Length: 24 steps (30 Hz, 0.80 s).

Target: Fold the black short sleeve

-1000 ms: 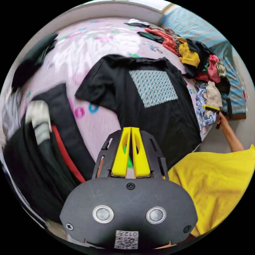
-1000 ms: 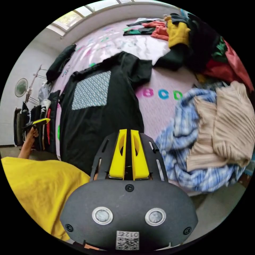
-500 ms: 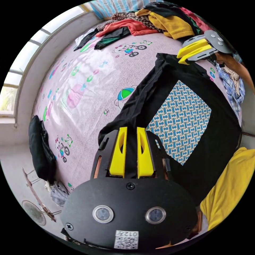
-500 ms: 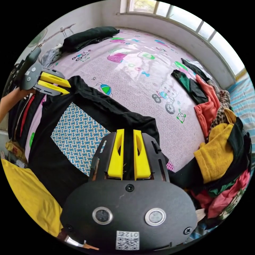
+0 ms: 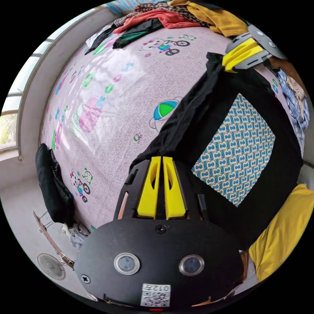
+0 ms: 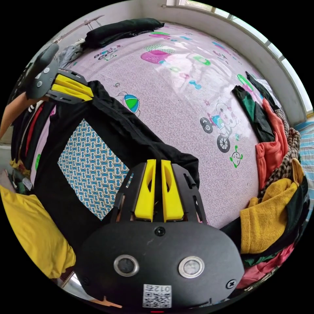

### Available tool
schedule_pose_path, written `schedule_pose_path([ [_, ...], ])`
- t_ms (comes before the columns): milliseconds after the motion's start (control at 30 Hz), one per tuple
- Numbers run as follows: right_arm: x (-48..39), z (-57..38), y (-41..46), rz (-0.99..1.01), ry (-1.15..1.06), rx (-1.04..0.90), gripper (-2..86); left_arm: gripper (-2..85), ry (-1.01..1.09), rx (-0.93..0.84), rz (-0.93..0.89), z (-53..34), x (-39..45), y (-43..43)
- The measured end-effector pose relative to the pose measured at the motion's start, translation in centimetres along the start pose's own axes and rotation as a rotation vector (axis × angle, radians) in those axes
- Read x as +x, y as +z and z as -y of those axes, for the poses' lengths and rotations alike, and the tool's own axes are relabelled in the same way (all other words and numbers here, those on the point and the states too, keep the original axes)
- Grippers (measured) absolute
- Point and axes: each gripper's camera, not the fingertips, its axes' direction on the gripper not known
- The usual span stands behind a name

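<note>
Half a second ago the yellow jaws of the left gripper (image 5: 160,160) were standing apart over the black short sleeve (image 5: 209,130); now they are pressing nearly together, pinching the shirt's dark shoulder edge between them. The right gripper (image 6: 156,163) has narrowed the same way and is clamping the opposite shoulder. The shirt is lying on the bed (image 5: 108,108), over the pink cartoon-print sheet, with its blue patterned chest panel (image 5: 237,153) facing up and its top edge running taut in a straight line between the two grippers. A second ago both grippers were hanging back near the hem, empty and closed, with the whole shirt spread flat.

The left gripper view is showing the right gripper (image 5: 240,57) at the far shoulder, a dark folded garment (image 5: 52,186) at the bed's edge, a floor fan (image 5: 50,265) below it, and a blue checked cloth (image 5: 299,108) beyond the shirt. The right gripper view is showing the left gripper (image 6: 73,86) with the person's forearm (image 6: 13,109) behind it, the pile of mixed clothes (image 6: 278,196) heaped along the bed's side, and the window (image 6: 261,39) curving above. The person's yellow top (image 6: 32,229) is appearing in both views.
</note>
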Motion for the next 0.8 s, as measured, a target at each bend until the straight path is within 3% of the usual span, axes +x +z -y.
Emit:
schedule_pose_path([
  [133, 3.1, 1.9, -2.1, -0.009, 0.049, 0.051, 1.8, 0.3, -0.141, 0.015, -0.141, 1.1, -6.2, 0.1],
  [200, 4.8, 3.2, -2.5, 0.019, 0.087, 0.051, 1.5, 0.3, -0.263, 0.004, -0.318, 2.0, -11.1, 0.9],
  [400, 8.6, 7.0, 0.6, 0.056, 0.19, -0.084, 1.1, 0.4, -0.523, -0.05, -0.59, 3.7, -19.1, 5.5],
  [567, 9.9, 7.0, 2.9, 0.051, 0.267, -0.106, 1.6, 0.5, -0.608, 0.025, -0.575, 2.4, -21.6, 6.7],
  [800, 12.1, 0.1, -2.3, 0.022, 0.419, 0.204, 1.1, 1.4, -0.621, 0.115, -0.519, -7.6, -22.6, 4.6],
])
